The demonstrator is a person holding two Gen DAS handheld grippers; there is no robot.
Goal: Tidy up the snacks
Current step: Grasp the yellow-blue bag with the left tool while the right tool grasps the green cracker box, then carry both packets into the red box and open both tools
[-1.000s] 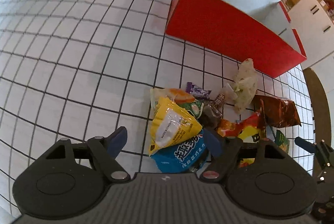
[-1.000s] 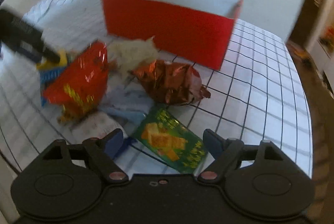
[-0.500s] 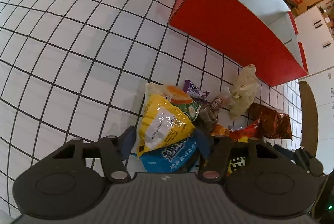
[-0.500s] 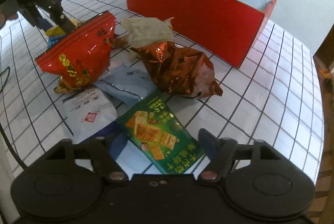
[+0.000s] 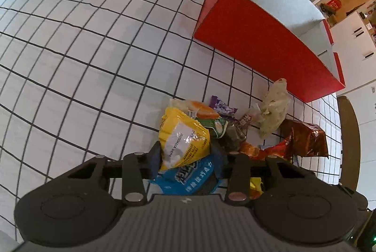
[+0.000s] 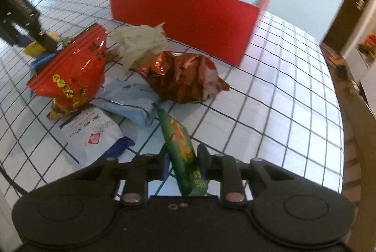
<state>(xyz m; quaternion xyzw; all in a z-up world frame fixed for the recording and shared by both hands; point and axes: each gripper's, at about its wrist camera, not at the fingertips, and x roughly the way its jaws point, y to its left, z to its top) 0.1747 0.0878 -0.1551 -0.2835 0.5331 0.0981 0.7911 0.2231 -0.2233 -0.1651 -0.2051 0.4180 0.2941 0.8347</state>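
So both grippers are at the pickup stage right now, nothing has gone into the box that I can see. My right gripper (image 6: pixel 182 159) has its jaws clenched on the flat green cracker packet (image 6: pixel 182 151), which stands on edge between them. My left gripper (image 5: pixel 186 153) has its jaws closed in around the yellow foil pouch with the white label (image 5: pixel 183 138), which sits on top of the blue plastic snack bag (image 5: pixel 188 178). Looks like a grip on the yellow one, though I can't tell if the blue bag is pinched too.

Next move, I'd guess: lift each packet free of the heap and carry it over the near wall of the open red cardboard box (image 6: pixel 188 17), which stands just behind the pile on the grid-patterned bench (image 5: pixel 82 52). The packets are floppy, so I'd lift slowly.

Count from the right view, besides those three:
- one big red foil bag with yellow print (image 6: pixel 70 73)
- one crinkled brown-copper foil bag (image 6: pixel 183 78)
- one pale translucent bag (image 6: pixel 141 43)
- one light blue packet (image 6: pixel 127 101)
- one white pouch with a dark blue end (image 6: pixel 94 132)

The left view also shows one small purple wrapper (image 5: pixel 222 106) and a few half-buried bits I can't separate. One box, two grippers.
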